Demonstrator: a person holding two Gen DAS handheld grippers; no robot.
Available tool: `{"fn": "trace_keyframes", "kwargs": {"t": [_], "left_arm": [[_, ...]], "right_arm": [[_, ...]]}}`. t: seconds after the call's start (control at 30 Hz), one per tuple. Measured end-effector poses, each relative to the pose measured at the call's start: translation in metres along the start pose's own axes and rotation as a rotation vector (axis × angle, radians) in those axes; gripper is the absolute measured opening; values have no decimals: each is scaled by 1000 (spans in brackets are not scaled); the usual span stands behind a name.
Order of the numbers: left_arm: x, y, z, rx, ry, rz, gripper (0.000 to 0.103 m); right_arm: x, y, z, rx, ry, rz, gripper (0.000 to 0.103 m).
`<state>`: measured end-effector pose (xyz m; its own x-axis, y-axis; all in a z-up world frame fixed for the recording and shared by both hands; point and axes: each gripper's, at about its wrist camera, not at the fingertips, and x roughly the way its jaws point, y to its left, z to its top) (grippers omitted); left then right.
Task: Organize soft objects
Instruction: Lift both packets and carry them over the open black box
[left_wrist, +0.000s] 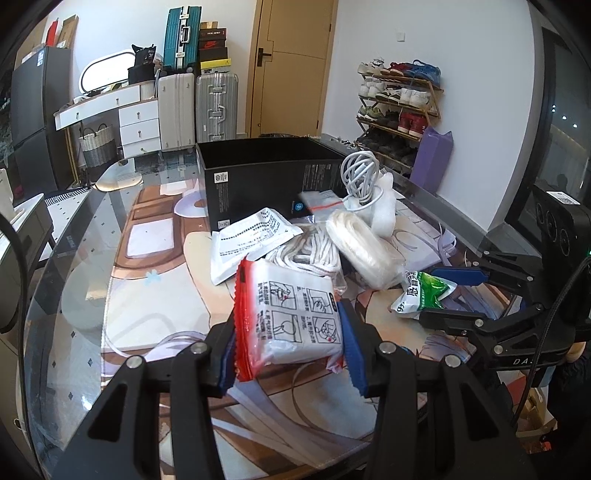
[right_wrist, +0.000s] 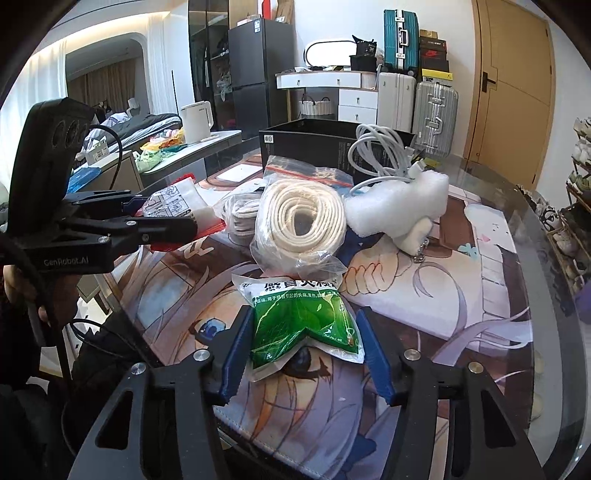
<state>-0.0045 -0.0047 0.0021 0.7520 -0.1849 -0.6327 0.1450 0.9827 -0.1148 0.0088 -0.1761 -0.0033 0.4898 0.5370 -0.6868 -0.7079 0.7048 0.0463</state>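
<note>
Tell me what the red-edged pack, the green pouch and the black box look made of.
Red-edged pack: thin glossy plastic film, crinkled, with something soft and white inside. Green pouch: shiny plastic or foil laminate, creased, reflecting light. Black box: apparently rigid matte cardboard, with straight edges and printed labels.

left tongs (left_wrist: 290, 354): black arms, blue pads (left_wrist: 352, 347) | silver screws | black cable

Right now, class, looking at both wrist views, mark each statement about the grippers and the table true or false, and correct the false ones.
1. The left gripper grips a red-edged white packet. True.
2. The green sachet lies between the right gripper fingers. True.
3. The black box is shut with a lid. False: it is open-topped.
4. The bagged rope coil is inside the box. False: it lies on the mat.
</note>
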Motion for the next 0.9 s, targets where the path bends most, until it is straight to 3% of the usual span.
{"fn": "trace_keyframes", "kwargs": {"t": [0.33, 0.9], "left_arm": [[-3, 0, 2, -8, -7, 5, 46], [-20, 4, 18, -28, -62, 4, 46]], "right_arm": [[-12, -4, -3, 9, -20, 2, 52], [-57, -8, 9, 34, -182, -1, 51]]}}
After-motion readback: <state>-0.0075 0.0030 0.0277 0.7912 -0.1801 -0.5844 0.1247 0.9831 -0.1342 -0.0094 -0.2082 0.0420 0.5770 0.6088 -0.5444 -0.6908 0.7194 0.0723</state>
